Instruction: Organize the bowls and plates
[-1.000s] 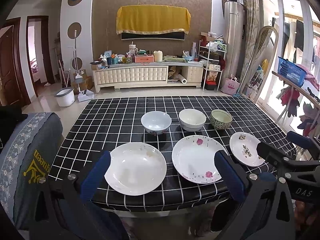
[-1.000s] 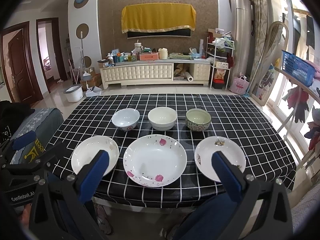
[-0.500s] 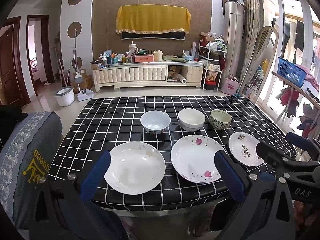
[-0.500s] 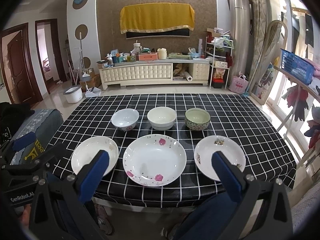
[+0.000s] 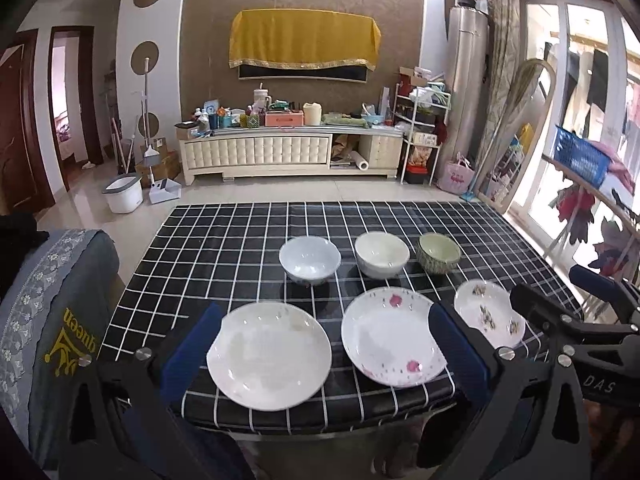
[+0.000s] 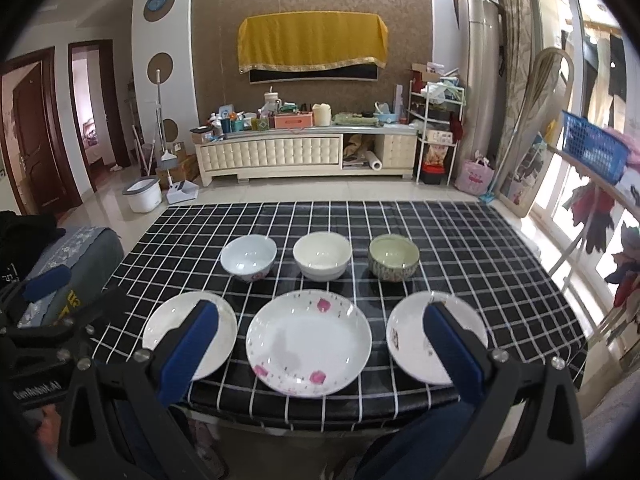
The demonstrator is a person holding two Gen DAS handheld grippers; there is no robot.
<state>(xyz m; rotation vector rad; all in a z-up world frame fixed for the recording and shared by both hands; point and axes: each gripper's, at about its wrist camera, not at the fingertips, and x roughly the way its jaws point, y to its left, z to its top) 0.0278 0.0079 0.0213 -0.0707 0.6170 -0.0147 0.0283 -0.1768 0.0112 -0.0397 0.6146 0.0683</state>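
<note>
Left gripper [image 5: 320, 344] jaws spread wide, holding nothing, hovering at near table edge w/ plain white plate [image 5: 269, 354] between the blue pads. Right gripper [image 6: 320, 344] also wide open, empty, framing pink-flower plate [image 6: 308, 342]. Small plate [image 6: 436, 340] sits to the right. Behind the plates, 3 bowls in a row on checked tablecloth [image 6: 480, 248]: white bowl [image 6: 249, 258], cream bowl [image 6: 322, 255], green bowl [image 6: 393, 259], all apart.

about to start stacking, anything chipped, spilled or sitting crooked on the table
Nothing stands out. Three bowls sit upright in a row, three plates lie flat in front of them, all apart and none visibly chipped. The left plate shows faint marks, too blurred to tell if pattern or dirt.
</note>
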